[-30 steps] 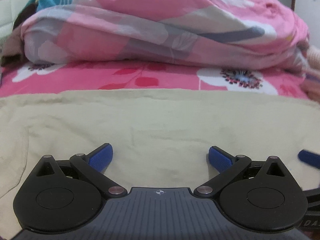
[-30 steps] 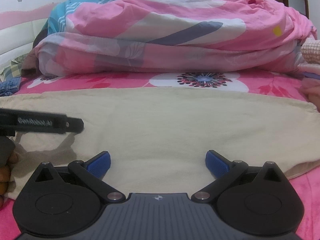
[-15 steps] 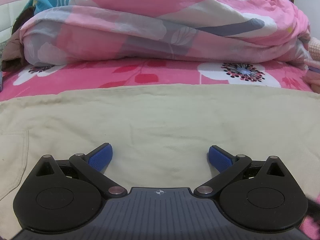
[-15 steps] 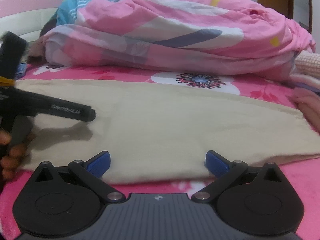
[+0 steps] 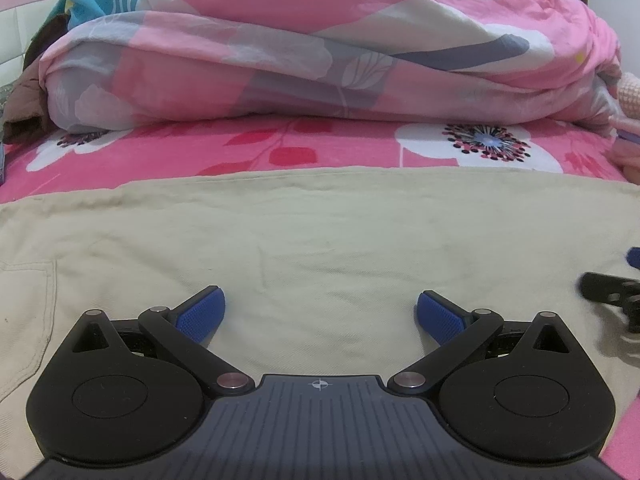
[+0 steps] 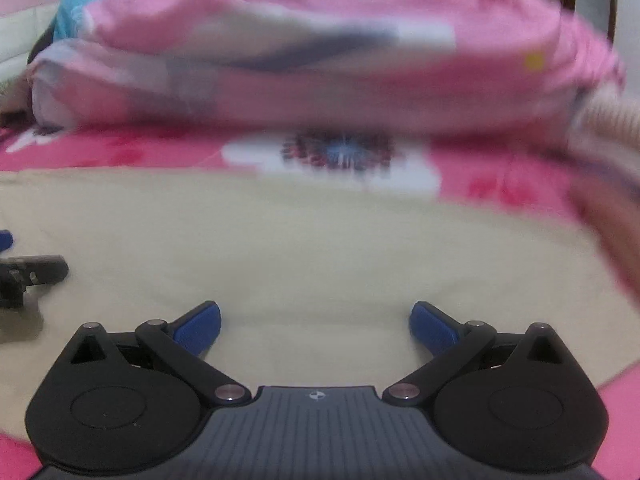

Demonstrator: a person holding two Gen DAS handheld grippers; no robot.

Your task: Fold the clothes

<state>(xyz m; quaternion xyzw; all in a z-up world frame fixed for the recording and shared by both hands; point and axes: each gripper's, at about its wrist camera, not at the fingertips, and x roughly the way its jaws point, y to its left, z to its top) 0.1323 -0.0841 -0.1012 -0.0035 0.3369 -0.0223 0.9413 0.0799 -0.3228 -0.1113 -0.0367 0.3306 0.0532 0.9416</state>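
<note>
Beige trousers [image 5: 320, 232] lie spread flat across a pink floral bedsheet [image 5: 280, 148], a stitched pocket at their left end. Behind them a pink patterned quilt [image 5: 320, 48] is heaped. The left gripper [image 5: 321, 314] hangs just over the cloth, its blue pads [image 5: 200, 314] spread wide and empty. The right gripper [image 6: 315, 322], likewise released, grips nothing; its view is blurred. Each tool's black tip shows at the edge of the other's view.

My left claw [image 5: 320, 316], matt black plastic with ribbed blue pads [image 5: 200, 314], is hovering over beige twill-weave cotton trousers [image 5: 320, 232] on a smooth floral cloth bedsheet [image 5: 280, 148].
</note>
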